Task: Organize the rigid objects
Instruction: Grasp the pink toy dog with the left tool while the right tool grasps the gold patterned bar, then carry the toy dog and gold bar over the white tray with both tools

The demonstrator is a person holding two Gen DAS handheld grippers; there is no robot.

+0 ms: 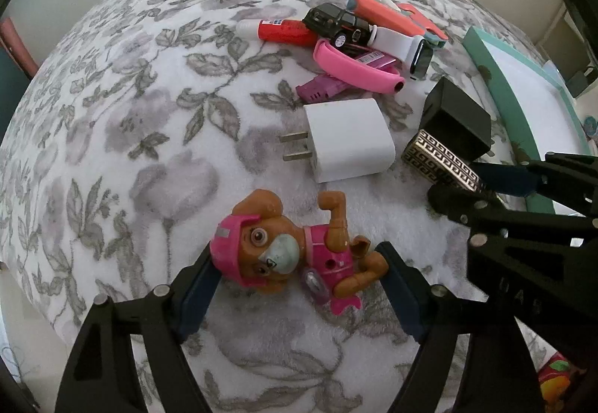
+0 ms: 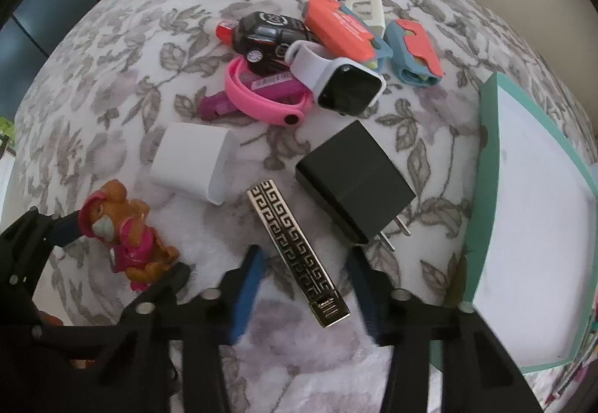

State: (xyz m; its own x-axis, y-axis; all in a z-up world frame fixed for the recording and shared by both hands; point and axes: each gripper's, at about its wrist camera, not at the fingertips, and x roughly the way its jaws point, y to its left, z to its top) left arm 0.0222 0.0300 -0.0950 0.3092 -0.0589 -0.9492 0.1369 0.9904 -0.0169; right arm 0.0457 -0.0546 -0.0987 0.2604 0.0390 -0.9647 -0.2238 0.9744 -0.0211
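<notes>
A brown toy pup in pink (image 1: 287, 252) lies on the floral blanket between the open fingers of my left gripper (image 1: 297, 263); it also shows in the right wrist view (image 2: 127, 237). A gold patterned bar (image 2: 299, 256) lies between the open fingers of my right gripper (image 2: 306, 263), apart from both pads; it also shows in the left wrist view (image 1: 441, 160). A white charger (image 1: 347, 140) and a black charger (image 2: 355, 185) lie just beyond. The teal tray (image 2: 486, 159) with a white floor sits to the right.
A pile further back holds a black toy car (image 2: 269, 39), a white smartwatch (image 2: 336, 76), a pink band (image 2: 261, 99), a purple piece (image 1: 321, 88), a red tube (image 1: 284, 31) and coral-and-blue cases (image 2: 344, 28). The blanket (image 1: 130, 114) ends near a wall.
</notes>
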